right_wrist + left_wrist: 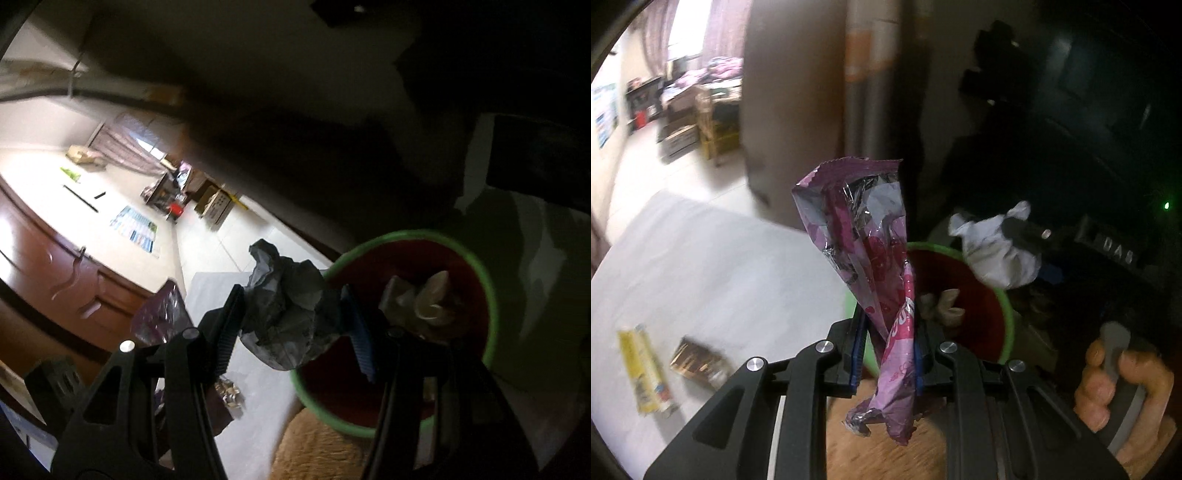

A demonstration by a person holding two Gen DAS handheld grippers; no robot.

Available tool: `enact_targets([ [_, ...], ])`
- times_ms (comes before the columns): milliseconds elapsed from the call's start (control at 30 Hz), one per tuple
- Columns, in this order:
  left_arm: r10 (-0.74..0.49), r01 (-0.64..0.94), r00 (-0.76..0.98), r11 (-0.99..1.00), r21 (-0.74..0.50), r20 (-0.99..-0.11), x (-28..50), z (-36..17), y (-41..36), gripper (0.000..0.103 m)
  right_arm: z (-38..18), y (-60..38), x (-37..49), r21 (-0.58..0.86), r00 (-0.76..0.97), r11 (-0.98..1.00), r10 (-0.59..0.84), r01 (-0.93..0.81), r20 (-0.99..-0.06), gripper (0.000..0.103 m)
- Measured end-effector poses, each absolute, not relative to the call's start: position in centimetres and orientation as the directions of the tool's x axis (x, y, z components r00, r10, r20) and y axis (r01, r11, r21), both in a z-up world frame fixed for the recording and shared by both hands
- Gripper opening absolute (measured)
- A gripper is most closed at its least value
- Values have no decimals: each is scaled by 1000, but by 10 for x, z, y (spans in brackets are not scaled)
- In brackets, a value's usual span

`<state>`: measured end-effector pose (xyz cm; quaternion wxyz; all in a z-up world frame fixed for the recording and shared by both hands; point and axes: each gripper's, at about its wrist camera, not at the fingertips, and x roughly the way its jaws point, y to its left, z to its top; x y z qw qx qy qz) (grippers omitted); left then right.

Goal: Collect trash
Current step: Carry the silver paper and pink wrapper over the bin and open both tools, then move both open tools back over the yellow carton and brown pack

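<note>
My left gripper (888, 354) is shut on a purple foil snack wrapper (866, 236) that stands up between its fingers. Beyond it sits a red bin with a green rim (1006, 306) holding crumpled pale trash (942, 304). My right gripper (291, 325) is shut on a crumpled white paper (288, 306), held at the rim of the same bin (489, 295). The paper also shows in the left wrist view (997, 254), above the bin. The purple wrapper shows at left in the right wrist view (162, 314).
A yellow wrapper (642, 373) and a brown wrapper (700, 362) lie on the white sheet (701, 258). A crumpled foil piece (229, 393) lies on the sheet too. A tan mat (317, 450) lies beside the bin. Brown cabinets (55, 273) stand at left.
</note>
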<state>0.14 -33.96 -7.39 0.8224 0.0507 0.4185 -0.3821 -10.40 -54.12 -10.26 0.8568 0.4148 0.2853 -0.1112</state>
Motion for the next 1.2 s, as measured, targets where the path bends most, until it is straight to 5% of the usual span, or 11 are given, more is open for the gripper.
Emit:
enact_targets([
  [33, -598, 681, 349, 691, -243, -721, 1, -73, -347, 21, -105, -546, -109, 644, 810, 629, 40, 435, -585, 52],
  [67, -607, 692, 344, 680, -244, -716, 1, -73, -356, 32, -107, -548, -110, 639, 805, 627, 32, 445, -592, 52],
  [100, -607, 697, 347, 677, -237, -715, 1, -73, -360, 56, -109, -550, -112, 637, 802, 624, 28, 452, -596, 52],
  [167, -602, 696, 370, 684, -218, -707, 1, -71, -363, 70, -112, -554, -113, 638, 798, 617, 27, 461, -602, 52],
  [967, -378, 403, 571, 902, -152, -729, 40, -71, -218, 75, -130, -527, -74, 577, 741, 674, 66, 461, -669, 53],
  [1100, -365, 381, 596, 913, -148, -715, 40, -67, -201, 75, -138, -525, -66, 536, 703, 683, 47, 496, -710, 74],
  [1200, -367, 366, 605, 916, -162, -707, 39, -66, -189, 75, -142, -522, -66, 533, 693, 664, 31, 524, -720, 76],
])
